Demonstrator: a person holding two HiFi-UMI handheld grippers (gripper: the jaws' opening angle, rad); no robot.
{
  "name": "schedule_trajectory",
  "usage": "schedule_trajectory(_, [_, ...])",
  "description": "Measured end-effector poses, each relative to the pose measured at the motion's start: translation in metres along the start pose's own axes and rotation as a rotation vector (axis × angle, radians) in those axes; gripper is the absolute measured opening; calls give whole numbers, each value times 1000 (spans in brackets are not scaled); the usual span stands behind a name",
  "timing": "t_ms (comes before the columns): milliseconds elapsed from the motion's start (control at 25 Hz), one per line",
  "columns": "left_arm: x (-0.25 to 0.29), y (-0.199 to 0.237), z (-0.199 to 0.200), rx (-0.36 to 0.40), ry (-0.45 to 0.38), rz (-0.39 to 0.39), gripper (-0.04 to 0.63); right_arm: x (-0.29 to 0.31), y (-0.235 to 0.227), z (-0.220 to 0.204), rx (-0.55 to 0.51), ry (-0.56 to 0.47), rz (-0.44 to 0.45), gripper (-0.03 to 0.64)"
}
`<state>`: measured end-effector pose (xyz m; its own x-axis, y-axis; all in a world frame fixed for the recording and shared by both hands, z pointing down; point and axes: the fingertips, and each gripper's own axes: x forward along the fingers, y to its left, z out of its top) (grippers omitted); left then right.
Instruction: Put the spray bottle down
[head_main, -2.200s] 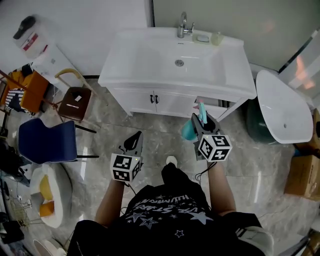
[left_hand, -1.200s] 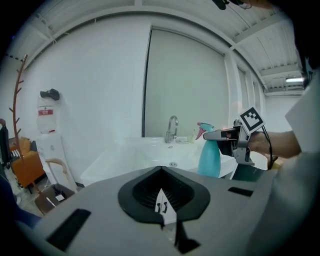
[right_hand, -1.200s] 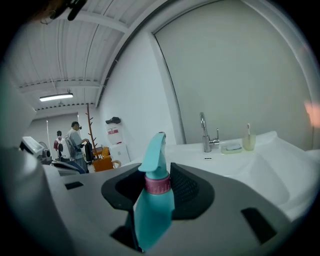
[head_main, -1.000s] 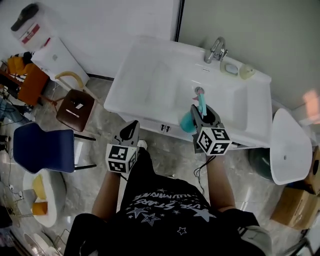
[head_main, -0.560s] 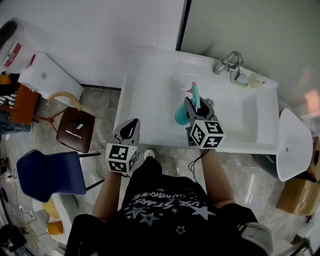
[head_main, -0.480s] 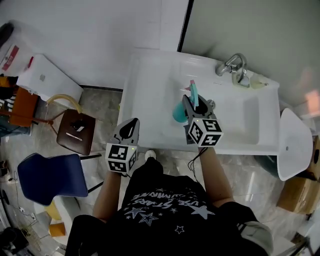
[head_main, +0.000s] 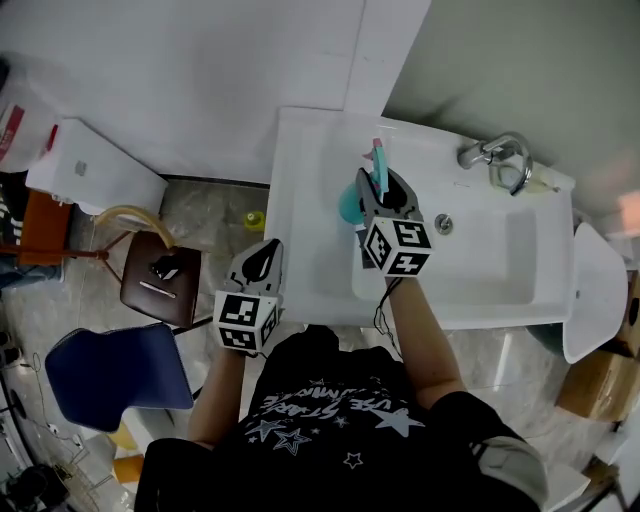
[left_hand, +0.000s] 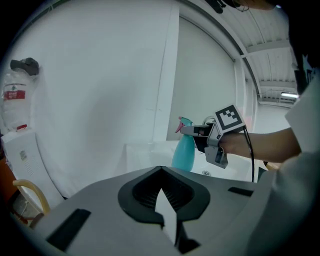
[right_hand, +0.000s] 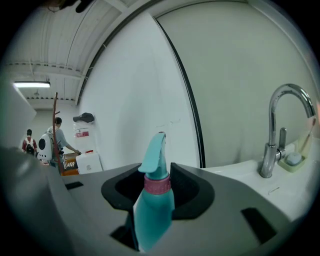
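Note:
The teal spray bottle (head_main: 349, 206) with a pink collar hangs over the left part of the white sink (head_main: 300, 230), near its back edge. My right gripper (head_main: 380, 185) is shut on the bottle's neck, and the bottle (right_hand: 155, 210) stands upright between the jaws with its trigger head above them. From the left gripper view the bottle (left_hand: 184, 150) and the right gripper (left_hand: 200, 132) show above the sink top. My left gripper (head_main: 262, 258) hovers at the sink's front left corner, shut with nothing in it (left_hand: 162, 200).
A chrome faucet (head_main: 495, 152) and a soap dish (right_hand: 292, 160) stand at the sink's back right, with the drain (head_main: 444, 224) in the basin. On the floor to the left are a brown stool (head_main: 160, 280), a blue chair (head_main: 110, 365) and a white box (head_main: 95, 165). A white oval basin (head_main: 595, 290) leans at the right.
Both grippers have moved forward to the sink. The right one carried the bottle from over the basin's front to the left back part of the sink top. The grip is unchanged.

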<state>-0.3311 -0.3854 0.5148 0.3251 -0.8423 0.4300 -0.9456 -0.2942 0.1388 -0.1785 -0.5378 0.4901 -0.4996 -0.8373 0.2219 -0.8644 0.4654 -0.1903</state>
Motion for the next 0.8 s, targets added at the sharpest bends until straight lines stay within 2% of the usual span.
schedule_trajectory(320, [9, 25, -7, -21, 25, -21, 15, 45, 13, -9, -36, -27, -19, 161])
schedule_trajectory(800, [17, 43, -13, -37, 52, -20, 15, 71, 15, -17, -87, -45, -9, 161])
